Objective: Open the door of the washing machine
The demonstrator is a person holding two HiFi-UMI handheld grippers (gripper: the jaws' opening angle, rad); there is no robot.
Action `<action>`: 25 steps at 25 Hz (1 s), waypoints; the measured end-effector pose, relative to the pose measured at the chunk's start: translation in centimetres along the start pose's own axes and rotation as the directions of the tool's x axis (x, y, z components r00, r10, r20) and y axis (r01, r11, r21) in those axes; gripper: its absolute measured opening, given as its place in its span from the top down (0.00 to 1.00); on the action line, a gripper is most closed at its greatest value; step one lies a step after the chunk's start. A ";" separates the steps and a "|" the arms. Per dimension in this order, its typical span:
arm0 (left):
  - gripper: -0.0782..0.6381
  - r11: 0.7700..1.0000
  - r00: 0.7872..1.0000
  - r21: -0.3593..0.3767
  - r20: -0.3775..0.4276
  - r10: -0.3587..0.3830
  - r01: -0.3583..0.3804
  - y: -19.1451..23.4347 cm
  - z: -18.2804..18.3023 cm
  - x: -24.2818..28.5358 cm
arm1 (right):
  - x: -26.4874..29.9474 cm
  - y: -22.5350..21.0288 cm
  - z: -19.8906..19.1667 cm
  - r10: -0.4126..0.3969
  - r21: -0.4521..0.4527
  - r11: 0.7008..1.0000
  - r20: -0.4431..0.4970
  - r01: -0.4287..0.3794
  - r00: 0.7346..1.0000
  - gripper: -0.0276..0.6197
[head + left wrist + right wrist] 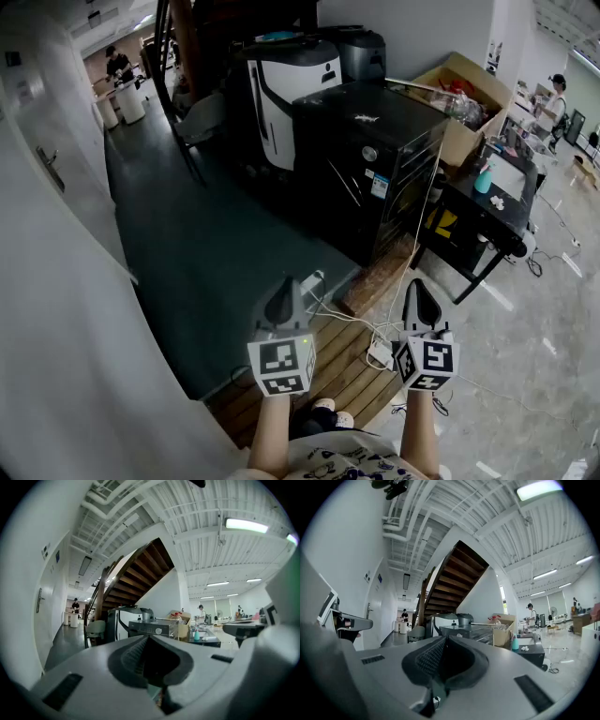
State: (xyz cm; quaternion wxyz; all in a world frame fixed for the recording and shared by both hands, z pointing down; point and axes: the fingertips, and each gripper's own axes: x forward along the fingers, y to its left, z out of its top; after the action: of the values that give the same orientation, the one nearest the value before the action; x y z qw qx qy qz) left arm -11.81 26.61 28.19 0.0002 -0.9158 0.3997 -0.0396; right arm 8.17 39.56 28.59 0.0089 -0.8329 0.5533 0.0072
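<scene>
The washing machine (370,164) is a black box-shaped appliance with a round knob on its front, standing on a wooden pallet (380,281) a few steps ahead. It also shows small and far off as the washing machine (151,629) and as the washing machine (471,632) in the two gripper views. My left gripper (284,300) and right gripper (420,302) are held level side by side, well short of it. In the gripper views the left gripper (149,640) and right gripper (445,640) have their jaws pressed together with nothing between them.
A white and black machine (291,89) stands behind the appliance. To the right are a cardboard box (464,103) and a black table (487,211) with a teal bottle (484,178). Cables and a power strip (380,352) lie on the boards. A white wall (56,281) runs along the left.
</scene>
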 end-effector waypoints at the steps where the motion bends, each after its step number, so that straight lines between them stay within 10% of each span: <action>1: 0.89 1.000 1.000 0.003 0.001 0.000 0.000 0.0 -0.1 0.0 | 0.0 0.0 -0.1 -0.001 -0.001 1.000 -0.001 0.001 1.000 0.92; 25: 0.87 0.999 1.000 -0.036 0.010 -0.001 0.001 0.5 0.2 2.3 | 1.3 0.3 -0.3 -0.015 -0.002 1.000 -0.009 0.015 1.000 0.92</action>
State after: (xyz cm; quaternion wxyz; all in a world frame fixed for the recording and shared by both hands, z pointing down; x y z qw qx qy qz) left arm -10.58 24.60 28.12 -0.0144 -0.9160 0.3999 -0.0279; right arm 8.43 38.28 28.84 0.0056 -0.8372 0.5469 0.0042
